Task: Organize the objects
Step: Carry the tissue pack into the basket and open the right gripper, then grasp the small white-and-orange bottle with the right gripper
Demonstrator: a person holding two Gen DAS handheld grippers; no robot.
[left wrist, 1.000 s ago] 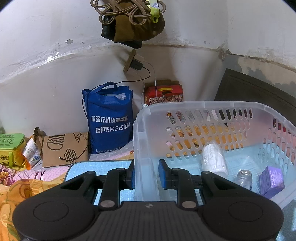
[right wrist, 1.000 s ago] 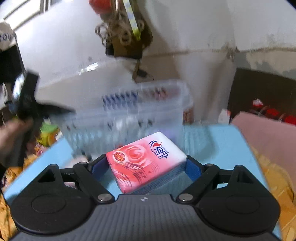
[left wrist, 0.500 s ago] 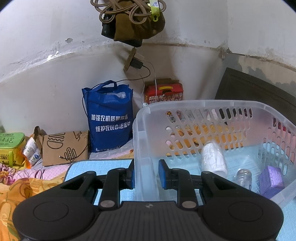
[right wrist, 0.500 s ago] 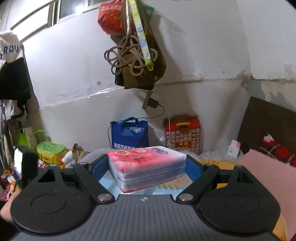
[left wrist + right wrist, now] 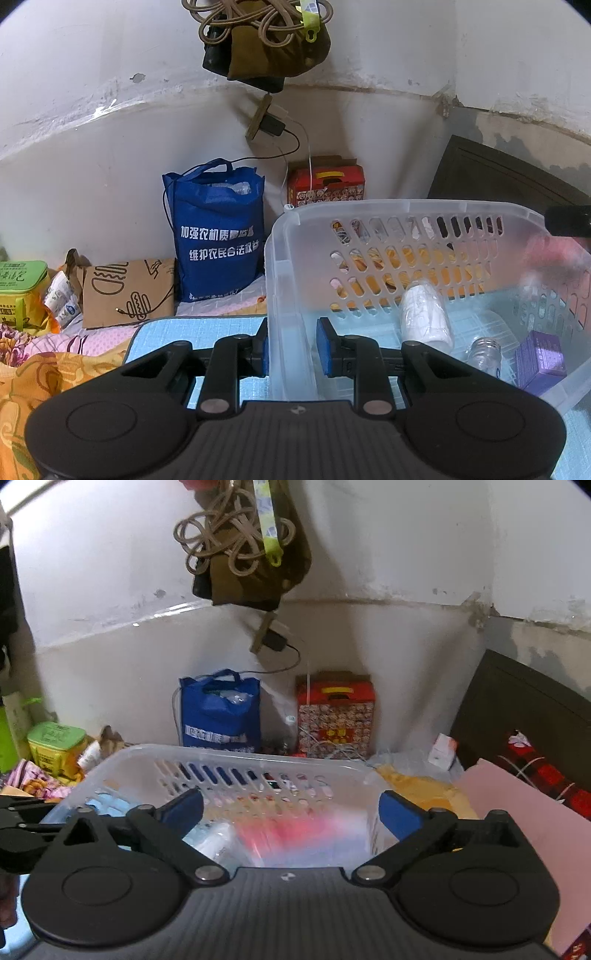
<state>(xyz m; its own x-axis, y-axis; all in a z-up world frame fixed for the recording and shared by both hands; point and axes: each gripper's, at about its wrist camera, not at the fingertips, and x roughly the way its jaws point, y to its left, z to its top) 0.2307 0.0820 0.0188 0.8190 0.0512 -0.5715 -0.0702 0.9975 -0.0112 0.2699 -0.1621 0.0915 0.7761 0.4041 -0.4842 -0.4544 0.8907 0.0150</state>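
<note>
A clear plastic basket (image 5: 388, 212) sits on a light blue mat (image 5: 192, 328). My left gripper (image 5: 291, 349) is shut on the basket's left wall. Inside lie a white bottle (image 5: 424, 314), a small glass jar (image 5: 484, 352) and a purple box (image 5: 541, 360). My right gripper (image 5: 291, 812) is open above the basket (image 5: 236, 755). The pink tissue pack (image 5: 295, 834) is a blur below the open jaws, falling into the basket. It shows as a pink blur at the right edge in the left wrist view (image 5: 554, 258).
A blue bag (image 5: 218, 229), a red carton (image 5: 327, 184) and a brown cardboard bag (image 5: 127, 291) stand against the white wall. A green box (image 5: 20, 284) is at far left. Cords and a dark bag (image 5: 243, 550) hang overhead. A pink sheet (image 5: 517, 812) lies at right.
My right gripper opened and let go of the pink tissue pack, which drops into the basket. The right gripper tilted down over the basket. The left gripper kept its hold.
</note>
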